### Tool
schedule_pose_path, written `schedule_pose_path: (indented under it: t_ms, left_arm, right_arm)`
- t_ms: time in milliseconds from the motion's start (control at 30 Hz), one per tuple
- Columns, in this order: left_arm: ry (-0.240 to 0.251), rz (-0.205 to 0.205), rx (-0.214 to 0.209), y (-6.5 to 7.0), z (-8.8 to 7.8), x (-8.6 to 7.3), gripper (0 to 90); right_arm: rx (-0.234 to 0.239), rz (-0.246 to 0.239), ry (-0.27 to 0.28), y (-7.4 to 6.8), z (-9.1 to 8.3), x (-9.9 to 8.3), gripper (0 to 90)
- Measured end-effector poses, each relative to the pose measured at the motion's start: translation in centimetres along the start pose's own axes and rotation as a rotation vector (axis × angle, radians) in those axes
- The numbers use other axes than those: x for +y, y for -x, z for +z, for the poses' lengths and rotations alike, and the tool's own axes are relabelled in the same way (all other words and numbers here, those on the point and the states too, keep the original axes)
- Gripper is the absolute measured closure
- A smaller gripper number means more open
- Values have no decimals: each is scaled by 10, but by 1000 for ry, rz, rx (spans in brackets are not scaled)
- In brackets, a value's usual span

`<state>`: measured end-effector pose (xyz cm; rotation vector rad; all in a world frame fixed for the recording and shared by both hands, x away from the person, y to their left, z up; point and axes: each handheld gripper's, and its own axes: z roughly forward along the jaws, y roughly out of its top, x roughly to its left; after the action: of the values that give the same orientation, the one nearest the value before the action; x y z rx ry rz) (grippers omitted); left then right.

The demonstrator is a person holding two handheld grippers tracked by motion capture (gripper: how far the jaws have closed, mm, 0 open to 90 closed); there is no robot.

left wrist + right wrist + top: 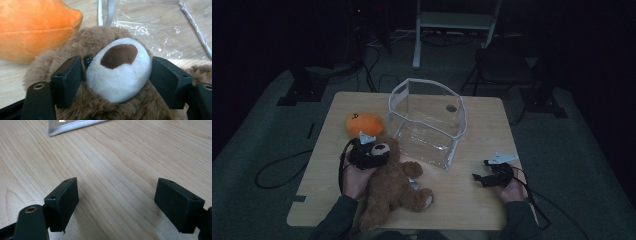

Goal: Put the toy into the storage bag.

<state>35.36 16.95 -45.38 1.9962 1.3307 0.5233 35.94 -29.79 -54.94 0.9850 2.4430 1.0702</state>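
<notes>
Black fingers (67, 85) of the left gripper (371, 151) straddle the fluffy brown teddy bear's (394, 187) white muzzle on the wooden table (472, 200), spread and seemingly not squeezing; pinch deeper, around the head, before lifting, while the right gripper (482, 179) rests spread and empty.

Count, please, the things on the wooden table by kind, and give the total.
Plush toys: 2, a brown furry teddy bear and an orange round plush toy
Clear plastic bags with white trim: 1
Total: 3
</notes>
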Motion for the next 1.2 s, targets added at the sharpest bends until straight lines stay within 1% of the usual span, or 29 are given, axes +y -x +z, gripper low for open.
schedule_pose_path:
  t_ms: [33, 100, 200, 333, 433, 567, 733, 833, 967, 1000, 1100, 1200]
  left_arm:
    - [-11, 1, 0, 1, 2, 1, 213]
    - [-25, 8, 12, 3, 5, 1, 175]
    - [-52, 15, 39, 3, 12, 0, 148]
    - [-77, 20, 77, 0, 18, -3, 148]
    - [-82, 4, 75, -4, 20, -5, 149]
    - [-95, -5, 82, -6, 23, -6, 150]
    - [-101, -42, 65, -10, 24, -8, 193]
    - [-99, -46, 50, -13, 23, -9, 258]
    - [-74, -33, 29, -14, 18, -12, 352]
    - [-65, -40, 21, -15, 16, -12, 367]
    - [-43, -42, -6, -18, 10, -13, 395]
    - [-13, -48, -29, -21, 4, -16, 404]
  right_arm:
    - [-1, -1, 0, 0, 0, 0, 186]
    - [-1, -1, 0, 0, 0, 0, 186]
    - [0, 1, -1, 0, 0, 0, 186]
    - [0, 3, -2, 0, 0, 0, 186]
    - [0, 3, -2, 0, 0, 0, 186]
    - [0, 2, -2, 0, 0, 0, 186]
    - [0, 3, -2, 0, 0, 0, 186]
    - [-1, 3, -2, 0, 0, 0, 186]
    - [0, 2, -2, 0, 0, 0, 186]
    - [0, 3, -2, 0, 0, 0, 186]
    - [0, 3, -2, 0, 0, 0, 186]
    - [0, 3, -2, 0, 0, 0, 186]
